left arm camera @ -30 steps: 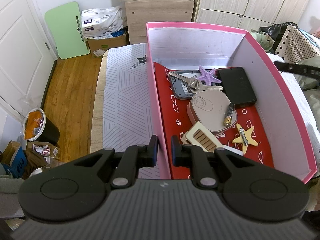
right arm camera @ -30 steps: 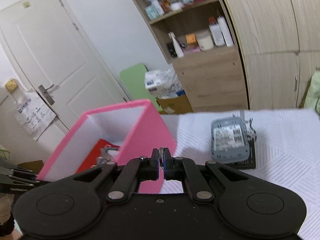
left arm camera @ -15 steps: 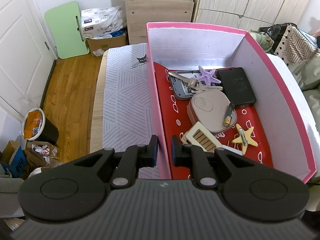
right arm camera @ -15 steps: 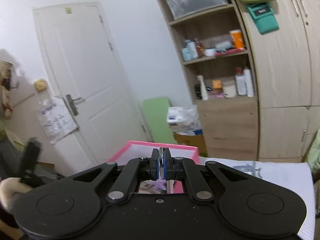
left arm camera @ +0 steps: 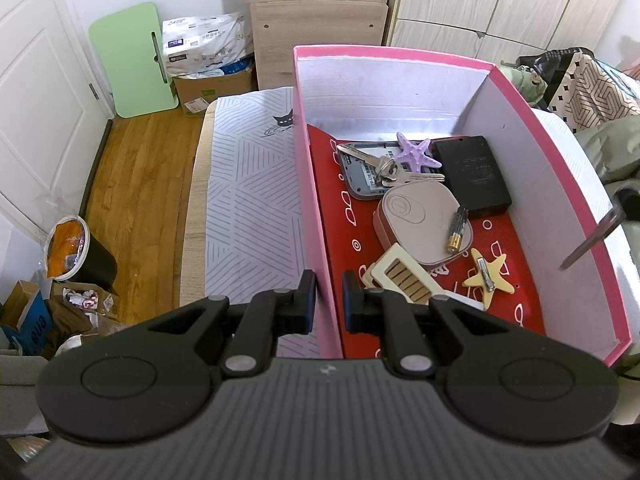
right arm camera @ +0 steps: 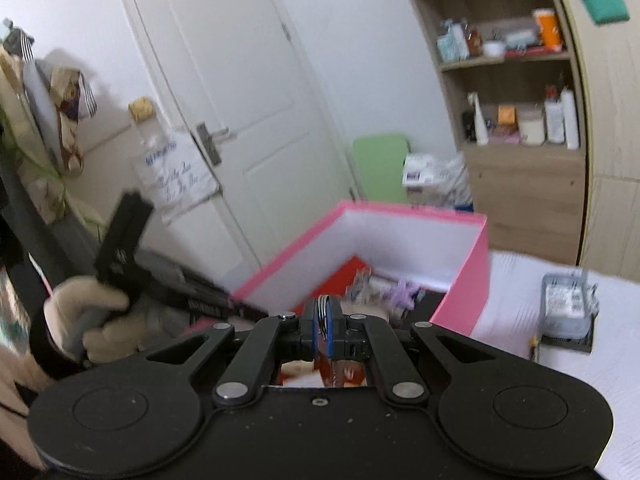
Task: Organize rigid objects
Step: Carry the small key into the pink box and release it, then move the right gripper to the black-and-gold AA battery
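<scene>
we pinch the tall pink cardboard box's (left arm camera: pixel 316 208) wall with our left gripper (left arm camera: pixel 328 300), steadying it; our right gripper (right arm camera: pixel 323 322) carries a thin metal key ring (right arm camera: pixel 322 312) clamped tight, above it.

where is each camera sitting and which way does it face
Left wrist: on the left gripper, looking steeply down into the pink box whose near wall its fingers clamp; no body part shows.
Right wrist: on the right gripper, aimed lower over the box toward the door, pinching a metal ring; a gloved hand shows at left.
Shared: the box, purple starfish and shelf.
</scene>
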`<control>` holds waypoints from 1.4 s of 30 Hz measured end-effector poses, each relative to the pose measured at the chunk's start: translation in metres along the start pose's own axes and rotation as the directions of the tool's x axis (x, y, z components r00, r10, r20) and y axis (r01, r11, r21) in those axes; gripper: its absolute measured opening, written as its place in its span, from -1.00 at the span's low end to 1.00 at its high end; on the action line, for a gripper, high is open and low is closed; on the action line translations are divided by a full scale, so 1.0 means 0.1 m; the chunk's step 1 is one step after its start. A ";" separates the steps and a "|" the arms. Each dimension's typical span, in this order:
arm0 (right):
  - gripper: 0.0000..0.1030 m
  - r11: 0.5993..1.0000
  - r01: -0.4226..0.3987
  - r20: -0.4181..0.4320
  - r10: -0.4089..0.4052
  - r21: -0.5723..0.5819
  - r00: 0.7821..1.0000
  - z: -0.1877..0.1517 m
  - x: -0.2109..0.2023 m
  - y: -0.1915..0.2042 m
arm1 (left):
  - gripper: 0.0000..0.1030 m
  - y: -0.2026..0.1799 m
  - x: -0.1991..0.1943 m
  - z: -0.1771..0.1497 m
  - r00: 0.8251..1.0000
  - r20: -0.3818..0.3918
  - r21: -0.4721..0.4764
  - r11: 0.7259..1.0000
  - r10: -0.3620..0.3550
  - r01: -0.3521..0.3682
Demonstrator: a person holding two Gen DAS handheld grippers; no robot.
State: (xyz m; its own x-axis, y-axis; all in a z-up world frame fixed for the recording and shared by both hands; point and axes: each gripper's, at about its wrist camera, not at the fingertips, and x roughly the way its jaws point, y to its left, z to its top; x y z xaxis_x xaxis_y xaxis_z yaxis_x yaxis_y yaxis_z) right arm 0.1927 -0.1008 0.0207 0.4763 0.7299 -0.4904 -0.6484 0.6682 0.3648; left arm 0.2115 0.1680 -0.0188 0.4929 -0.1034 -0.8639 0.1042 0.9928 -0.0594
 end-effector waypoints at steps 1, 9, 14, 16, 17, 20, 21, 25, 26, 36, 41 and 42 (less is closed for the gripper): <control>-0.87 1.000 -0.003 -0.015 0.003 0.000 1.000 -0.02 0.04 0.00 | -0.76 0.00 -0.01 0.00 1.000 0.000 0.000 1.000 0.001 -0.001; -0.82 0.997 0.070 -0.107 -0.075 -0.042 0.991 -0.11 0.34 -0.01 | -0.76 0.01 -0.02 -0.02 1.000 0.007 0.001 1.000 -0.006 0.006; -0.35 0.990 0.132 -0.067 -0.136 -0.057 0.988 -0.05 0.31 -0.09 | -0.76 -0.01 -0.02 -0.02 1.000 0.007 0.007 1.000 0.000 0.000; -0.35 0.993 0.114 -0.040 -0.115 -0.020 0.993 -0.01 0.21 -0.15 | -0.76 -0.01 -0.02 -0.02 1.000 0.007 0.004 1.000 -0.002 0.002; -0.33 0.994 0.110 -0.023 -0.110 -0.007 0.994 0.00 0.16 -0.18 | -0.76 -0.01 -0.02 -0.02 1.000 0.008 0.002 1.000 -0.003 0.003; -0.29 0.991 0.133 0.013 -0.133 0.012 0.991 0.01 0.00 -0.24 | -0.76 0.00 -0.02 -0.02 1.000 0.009 0.001 1.000 -0.003 0.003; -0.27 0.988 0.153 0.022 -0.154 0.018 0.988 0.00 -0.04 -0.26 | -0.76 0.00 -0.02 -0.02 1.000 0.009 0.000 1.000 -0.003 0.003; -0.23 0.974 0.221 0.025 -0.223 0.047 0.975 -0.06 -0.16 -0.39 | -0.76 0.00 -0.02 -0.02 1.000 0.008 0.001 1.000 -0.002 0.002; -0.22 0.970 0.237 0.022 -0.239 0.053 0.971 -0.09 -0.17 -0.42 | -0.76 -0.01 -0.02 -0.02 1.000 0.008 0.001 1.000 -0.001 0.001; -0.15 0.886 0.461 -0.024 -0.463 -0.042 0.886 -0.51 0.02 -0.68 | -0.76 0.01 -0.03 -0.04 1.000 0.017 -0.008 1.000 -0.008 0.008; -0.15 0.870 0.493 -0.056 -0.493 -0.006 0.868 -0.60 0.21 -0.93 | -0.76 0.01 -0.03 -0.03 1.000 0.014 0.001 1.000 -0.009 0.009; -0.15 0.865 0.502 -0.056 -0.501 0.001 0.864 -0.59 0.24 -0.98 | -0.76 0.00 -0.03 -0.03 1.000 0.017 0.009 1.000 -0.006 0.006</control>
State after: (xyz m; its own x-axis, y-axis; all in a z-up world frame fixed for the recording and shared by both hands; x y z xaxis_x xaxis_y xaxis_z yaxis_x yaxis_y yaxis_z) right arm 0.2324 -0.1574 -0.0731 0.7030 0.2878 -0.6504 -0.3217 0.9442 0.0701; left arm 0.2077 0.1687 -0.0178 0.5067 -0.1100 -0.8551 0.1149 0.9916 -0.0595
